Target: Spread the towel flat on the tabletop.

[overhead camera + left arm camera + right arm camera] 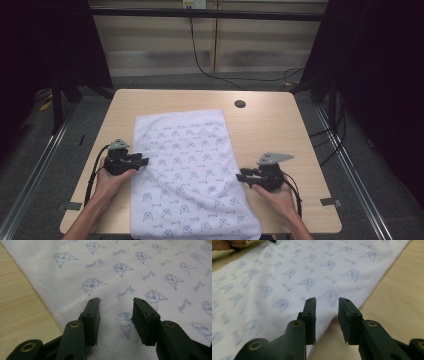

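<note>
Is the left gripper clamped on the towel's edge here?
No: in the left gripper view the left gripper has its jaws apart above the printed towel, with flat cloth showing in the gap between them.

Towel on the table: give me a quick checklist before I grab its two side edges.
1. Towel lies flat on the table, near end hanging over the front edge: ok.
2. Left tongs open, nothing gripped: ok.
3. Left tongs at the hem: not ok; they point over the towel, inward of the stitched edge.
4. Right tongs open, nothing gripped: ok.
5. Right tongs at the towel's right edge: ok, the edge runs between the jaws.
6. Edge lifted enough for a jaw to slip under: cannot tell.
</note>
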`<state>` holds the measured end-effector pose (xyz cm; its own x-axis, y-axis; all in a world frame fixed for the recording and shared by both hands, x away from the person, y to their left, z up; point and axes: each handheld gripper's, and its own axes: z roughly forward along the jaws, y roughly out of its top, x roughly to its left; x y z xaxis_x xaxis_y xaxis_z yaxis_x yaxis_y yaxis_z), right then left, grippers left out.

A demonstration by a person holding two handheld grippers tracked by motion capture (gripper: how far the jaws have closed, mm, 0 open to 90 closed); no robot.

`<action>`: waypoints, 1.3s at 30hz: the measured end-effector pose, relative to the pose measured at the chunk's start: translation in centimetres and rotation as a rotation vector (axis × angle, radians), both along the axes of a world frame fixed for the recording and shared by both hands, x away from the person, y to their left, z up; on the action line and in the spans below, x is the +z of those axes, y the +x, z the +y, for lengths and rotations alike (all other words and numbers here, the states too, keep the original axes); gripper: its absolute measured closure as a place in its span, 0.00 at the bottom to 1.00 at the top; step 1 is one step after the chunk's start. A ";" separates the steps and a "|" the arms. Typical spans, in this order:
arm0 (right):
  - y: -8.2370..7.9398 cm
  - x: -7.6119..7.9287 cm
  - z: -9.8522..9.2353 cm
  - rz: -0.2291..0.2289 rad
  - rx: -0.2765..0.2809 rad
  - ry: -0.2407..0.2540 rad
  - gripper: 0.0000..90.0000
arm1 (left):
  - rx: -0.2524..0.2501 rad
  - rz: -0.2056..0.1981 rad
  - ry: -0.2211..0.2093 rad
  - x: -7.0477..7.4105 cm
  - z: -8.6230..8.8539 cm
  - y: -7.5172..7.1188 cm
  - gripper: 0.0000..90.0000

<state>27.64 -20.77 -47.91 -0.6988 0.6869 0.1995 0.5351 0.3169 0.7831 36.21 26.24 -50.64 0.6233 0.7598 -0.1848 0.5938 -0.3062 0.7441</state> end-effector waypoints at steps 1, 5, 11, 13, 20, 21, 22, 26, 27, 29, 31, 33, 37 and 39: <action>0.9 -0.1 0.5 -0.001 0.005 -0.014 0.75 | -0.001 0.000 0.002 0.0 0.0 0.0 0.63; 4.7 -1.9 2.7 0.024 0.005 -0.067 0.73 | -0.009 -0.006 0.003 0.0 -0.3 0.0 0.60; 4.3 -2.6 2.5 0.041 -0.017 -0.109 0.74 | -0.022 -0.008 0.002 0.0 -0.7 -0.2 0.55; 3.0 -2.6 2.0 0.024 -0.011 -0.126 0.74 | -0.047 -0.003 -0.002 0.0 -1.0 -0.4 0.55; -2.0 -2.3 0.0 0.036 -0.012 -0.122 0.74 | -0.147 -0.002 0.032 0.2 -3.1 -1.8 0.52; -2.7 -2.3 0.0 0.030 -0.011 -0.123 0.74 | -0.159 -0.005 0.038 0.3 -3.4 -2.1 0.52; -3.4 -2.3 -0.1 0.028 -0.007 -0.126 0.74 | -0.168 -0.011 0.043 0.3 -3.7 -2.6 0.51; -5.8 -2.2 -0.3 0.045 0.010 -0.120 0.74 | -0.196 -0.007 0.047 0.3 -4.0 -4.2 0.51; -6.3 -2.1 -0.4 0.052 0.014 -0.115 0.74 | -0.204 -0.006 0.046 0.4 -4.0 -4.8 0.52; -7.0 -2.1 -0.7 0.058 0.014 -0.105 0.74 | -0.224 -0.008 0.044 0.4 -4.0 -5.8 0.52; -7.5 -2.1 -0.8 0.067 0.017 -0.100 0.74 | -0.242 -0.002 0.045 0.5 -3.8 -7.0 0.52; -7.9 -2.1 -0.9 0.065 0.020 -0.100 0.74 | -0.253 0.009 0.027 0.5 -3.5 -8.1 0.52; -9.3 -1.9 -0.7 0.098 0.044 -0.086 0.74 | -0.285 0.030 0.004 0.5 -3.0 -10.2 0.52; -10.3 -1.8 -0.6 0.105 0.058 -0.087 0.74 | -0.307 0.044 0.000 0.6 -2.8 -11.1 0.53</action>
<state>17.37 -21.36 -49.76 -0.7161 0.6642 0.2147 0.5915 0.4140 0.6919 25.06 23.48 -50.01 0.8150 0.5375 -0.2162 0.5050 -0.4762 0.7199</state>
